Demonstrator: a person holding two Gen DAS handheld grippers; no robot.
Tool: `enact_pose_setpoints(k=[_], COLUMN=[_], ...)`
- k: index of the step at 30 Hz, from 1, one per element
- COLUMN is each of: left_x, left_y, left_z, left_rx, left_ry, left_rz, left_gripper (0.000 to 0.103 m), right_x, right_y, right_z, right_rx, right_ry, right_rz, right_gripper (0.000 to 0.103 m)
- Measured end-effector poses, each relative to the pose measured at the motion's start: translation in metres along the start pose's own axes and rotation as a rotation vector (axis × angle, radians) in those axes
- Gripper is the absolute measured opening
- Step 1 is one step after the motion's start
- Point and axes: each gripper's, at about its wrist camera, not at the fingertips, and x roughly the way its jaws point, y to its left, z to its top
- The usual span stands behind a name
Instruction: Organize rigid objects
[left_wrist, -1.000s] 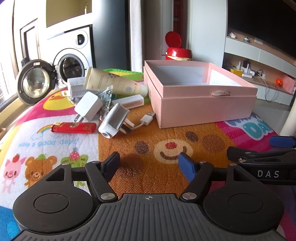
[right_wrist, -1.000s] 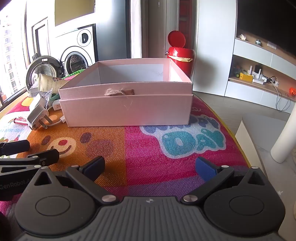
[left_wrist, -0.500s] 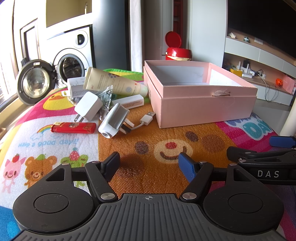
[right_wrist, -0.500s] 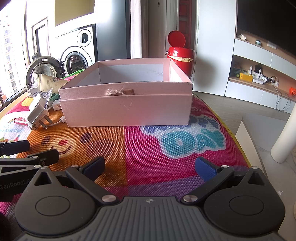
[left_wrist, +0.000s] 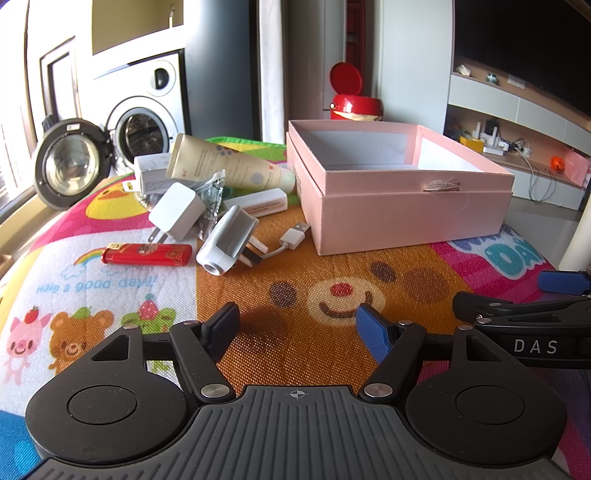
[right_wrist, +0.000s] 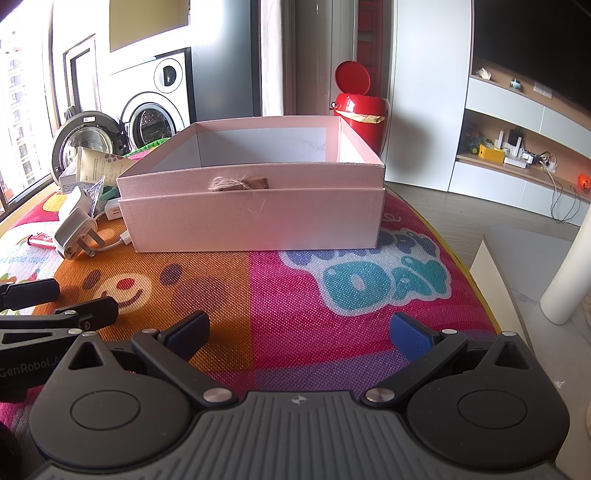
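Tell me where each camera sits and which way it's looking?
Left wrist: rides on the left gripper, low over the mat, facing the lighter, chargers and pink box; its own open fingers and the other gripper's tips show.
Right wrist: rides on the right gripper, facing the box's front straight on; its open fingers and the left gripper's tips show.
Shared: box, plug charger, red bin, washing machine.
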Motion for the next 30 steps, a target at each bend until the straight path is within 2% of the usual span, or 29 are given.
enact_pose_setpoints(k=[30], left_x=[0.0], left_y=[-0.002], left_z=[0.0008], left_rx=[0.004], left_ry=[0.0], left_rz=[0.003], left_gripper=[0.076], right_x=[-0.0006], right_y=[-0.0002], right_z=[0.0003], right_rx=[0.003], right_ry=[-0.001], right_rz=[0.002], right_gripper=[0.103])
